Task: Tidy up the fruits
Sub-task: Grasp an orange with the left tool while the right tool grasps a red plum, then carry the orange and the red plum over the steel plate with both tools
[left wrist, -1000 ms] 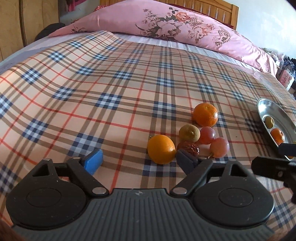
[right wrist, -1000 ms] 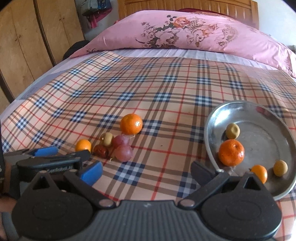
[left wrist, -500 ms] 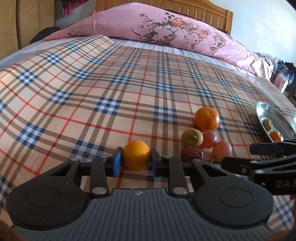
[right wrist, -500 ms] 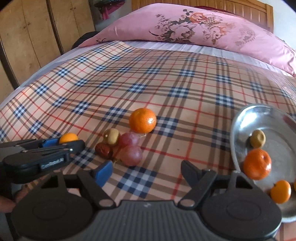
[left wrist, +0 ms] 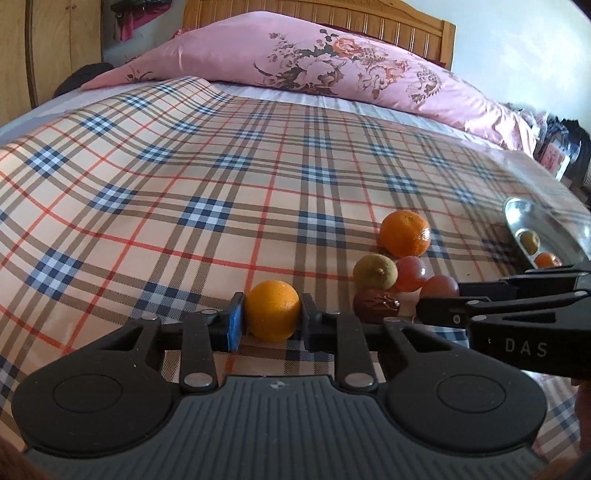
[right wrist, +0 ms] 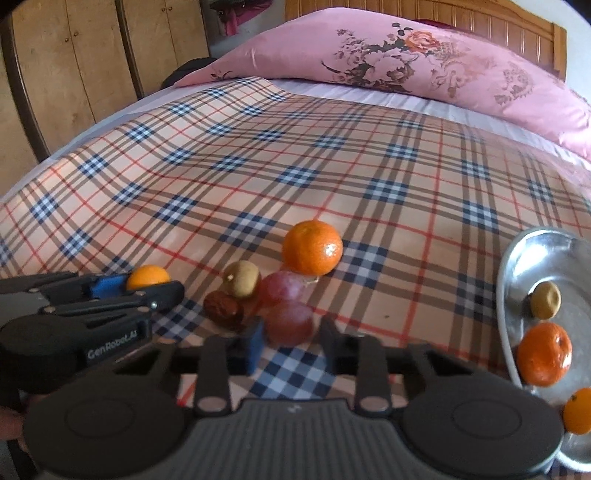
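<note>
The left gripper [left wrist: 272, 320] has clenched on a small round orange [left wrist: 272, 314], which sits squarely between its fingers [left wrist: 235, 322], pressed from both sides and low over the plaid bed cover [left wrist: 207, 192]. Being round, the orange shows no long axis or heading.

The right gripper [right wrist: 290, 336] has just been closing around the nearest pink grape [right wrist: 289, 322]; the grape lies between the fingers [right wrist: 254, 342], the blue pad against its left side. On the right side a sliver of cover shows between grape and finger, so I cannot tell whether the grip is firm.

Just behind lie a second grape [right wrist: 281, 288], a wrinkled red date [right wrist: 224, 309], a yellow-green fruit [right wrist: 242, 283] and, farthest, a mandarin [right wrist: 312, 253], all bunched close together.

To the right a metal dish [right wrist: 517, 266] rests on the bed and holds more fruit. A pink floral pillow [left wrist: 332, 70] lies at the far end before a wooden headboard [left wrist: 369, 22]; wooden wardrobe doors [right wrist: 74, 74] stand at far left.
</note>
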`<state>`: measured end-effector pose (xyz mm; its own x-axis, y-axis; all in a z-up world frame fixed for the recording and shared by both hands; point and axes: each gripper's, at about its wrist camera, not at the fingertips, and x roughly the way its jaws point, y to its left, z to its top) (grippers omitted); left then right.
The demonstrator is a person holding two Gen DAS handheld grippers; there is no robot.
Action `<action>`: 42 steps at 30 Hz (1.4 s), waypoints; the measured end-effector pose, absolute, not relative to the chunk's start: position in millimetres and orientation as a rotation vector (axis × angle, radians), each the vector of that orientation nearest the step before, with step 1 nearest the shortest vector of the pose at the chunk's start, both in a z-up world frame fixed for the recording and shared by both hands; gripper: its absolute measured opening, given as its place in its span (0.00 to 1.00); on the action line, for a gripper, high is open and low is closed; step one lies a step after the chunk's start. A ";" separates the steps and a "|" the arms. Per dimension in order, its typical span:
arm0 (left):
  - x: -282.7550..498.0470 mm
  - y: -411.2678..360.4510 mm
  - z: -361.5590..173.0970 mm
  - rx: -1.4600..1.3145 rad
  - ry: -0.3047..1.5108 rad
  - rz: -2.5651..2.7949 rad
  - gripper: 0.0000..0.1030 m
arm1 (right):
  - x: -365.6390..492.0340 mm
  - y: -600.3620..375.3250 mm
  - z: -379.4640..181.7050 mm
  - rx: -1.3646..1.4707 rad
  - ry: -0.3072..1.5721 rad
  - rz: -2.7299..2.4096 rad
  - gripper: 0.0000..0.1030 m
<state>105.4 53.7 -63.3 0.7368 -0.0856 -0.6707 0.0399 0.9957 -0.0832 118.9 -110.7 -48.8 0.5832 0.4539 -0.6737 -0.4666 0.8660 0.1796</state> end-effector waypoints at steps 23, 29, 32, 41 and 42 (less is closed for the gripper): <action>58.5 21.7 -15.5 -0.054 0.683 -0.089 0.25 | 77.1 -168.7 -7.6 0.040 0.695 0.485 0.24; 45.1 4.0 -1.9 -0.034 0.666 -0.115 0.25 | 62.2 -189.5 2.8 0.060 0.671 0.451 0.24; 39.3 -6.3 3.7 -0.023 0.659 -0.131 0.25 | 55.9 -200.4 8.1 0.069 0.658 0.434 0.25; 25.5 -34.9 15.8 0.000 0.647 -0.169 0.25 | 43.1 -228.4 16.7 0.092 0.638 0.396 0.25; 24.8 -38.1 17.2 0.002 0.645 -0.173 0.25 | 42.3 -231.2 17.5 0.095 0.637 0.391 0.25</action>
<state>24.8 -38.1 17.2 0.7851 -0.1602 -0.5984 0.1613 0.9855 -0.0522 42.3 -231.2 17.5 0.7337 0.3844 -0.5603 -0.3264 0.9226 0.2055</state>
